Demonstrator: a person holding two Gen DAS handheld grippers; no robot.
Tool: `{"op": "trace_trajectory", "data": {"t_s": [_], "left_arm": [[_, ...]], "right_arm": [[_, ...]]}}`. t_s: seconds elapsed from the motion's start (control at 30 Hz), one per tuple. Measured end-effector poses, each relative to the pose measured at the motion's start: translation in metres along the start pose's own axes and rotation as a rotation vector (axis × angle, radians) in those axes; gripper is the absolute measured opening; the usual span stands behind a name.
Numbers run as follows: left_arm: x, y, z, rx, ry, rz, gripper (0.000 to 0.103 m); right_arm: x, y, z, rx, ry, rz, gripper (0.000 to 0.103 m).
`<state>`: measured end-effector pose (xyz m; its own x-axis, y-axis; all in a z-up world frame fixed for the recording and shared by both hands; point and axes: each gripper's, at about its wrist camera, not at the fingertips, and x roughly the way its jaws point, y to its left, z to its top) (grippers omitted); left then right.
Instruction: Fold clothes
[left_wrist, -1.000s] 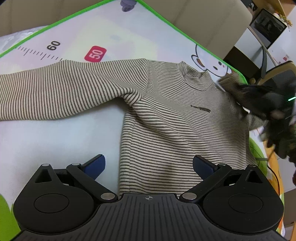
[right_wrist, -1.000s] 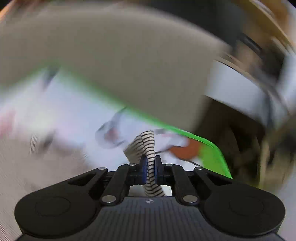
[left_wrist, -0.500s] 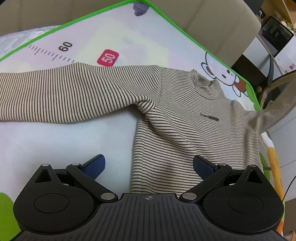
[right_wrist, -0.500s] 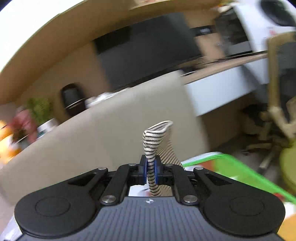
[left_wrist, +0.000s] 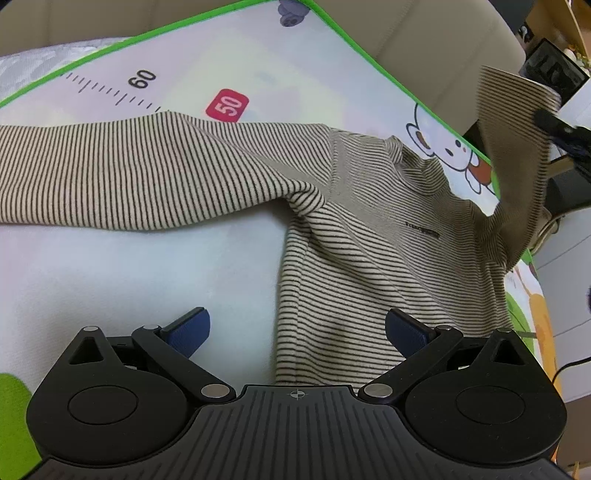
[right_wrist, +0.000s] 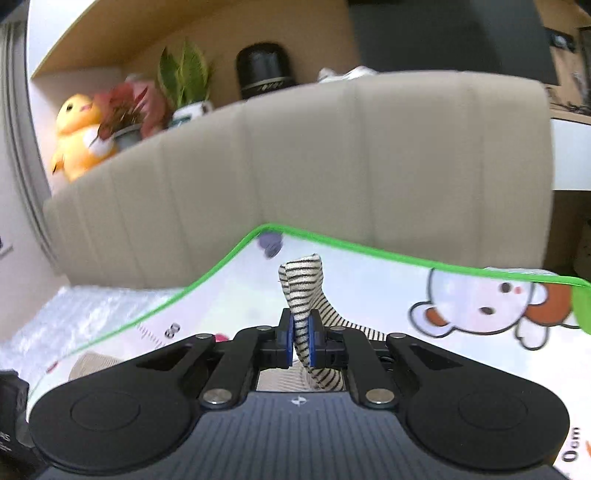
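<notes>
A beige black-striped long-sleeve top (left_wrist: 369, 240) lies front up on a play mat (left_wrist: 110, 277). Its left sleeve (left_wrist: 129, 173) stretches flat to the left. Its right sleeve (left_wrist: 517, 147) is lifted in the air at the right edge. My right gripper (right_wrist: 301, 341) is shut on that sleeve's cuff (right_wrist: 303, 291), which sticks up between the blue pads; it also shows in the left wrist view (left_wrist: 561, 129). My left gripper (left_wrist: 295, 328) is open and empty, hovering over the top's lower left hem.
The mat has a green border (left_wrist: 388, 66), ruler marks, a red "50" label (left_wrist: 227, 104) and a cartoon bear (left_wrist: 450, 147). A beige sofa back (right_wrist: 314, 166) stands behind the mat. A shelf with plants and a yellow duck toy (right_wrist: 77, 136) is behind it.
My right gripper has lifted the right sleeve up from the mat and swung to face over the mat. The left gripper has shifted slightly, still open.
</notes>
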<state>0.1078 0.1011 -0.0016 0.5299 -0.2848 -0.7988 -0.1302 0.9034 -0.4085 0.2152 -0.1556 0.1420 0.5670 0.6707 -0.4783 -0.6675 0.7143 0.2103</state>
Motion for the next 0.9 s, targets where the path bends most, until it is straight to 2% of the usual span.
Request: {"op": "trace_trajectory", "data": {"t_s": [0.1,0.17,0.23,0.4,0.53,0.67,0.77,0.8,0.9], "left_arm": [[-0.001,0.002,-0.001,-0.002,0.002,-0.004,0.103],[-0.002,0.004,-0.003,-0.006,0.003,-0.004,0.103],[-0.002,0.006,-0.003,-0.01,0.004,-0.004,0.103],[0.0,0.005,-0.003,-0.011,0.002,0.006,0.103],[0.001,0.005,-0.004,-0.017,-0.003,0.01,0.103],[-0.01,0.015,-0.004,-0.08,-0.081,0.033,0.103],[-0.037,0.036,-0.006,-0.209,-0.29,0.208,0.103],[-0.048,0.046,-0.007,-0.267,-0.372,0.302,0.103],[-0.069,0.079,-0.007,-0.412,-0.509,0.526,0.103]], "right_arm": [[0.006,0.006,0.0,-0.002,0.007,0.049,0.014],[0.0,0.007,0.001,-0.008,-0.007,0.082,0.025],[-0.005,0.009,0.002,-0.019,-0.022,0.087,0.031],[-0.01,-0.007,-0.001,0.022,-0.013,0.049,0.031],[-0.009,-0.028,-0.016,0.073,0.032,0.003,0.032],[-0.012,-0.046,-0.04,0.134,0.081,-0.028,0.038],[-0.013,-0.054,-0.053,0.16,0.114,-0.037,0.039],[-0.014,-0.055,-0.056,0.164,0.121,-0.038,0.039],[-0.015,-0.058,-0.059,0.172,0.132,-0.037,0.039]]}}
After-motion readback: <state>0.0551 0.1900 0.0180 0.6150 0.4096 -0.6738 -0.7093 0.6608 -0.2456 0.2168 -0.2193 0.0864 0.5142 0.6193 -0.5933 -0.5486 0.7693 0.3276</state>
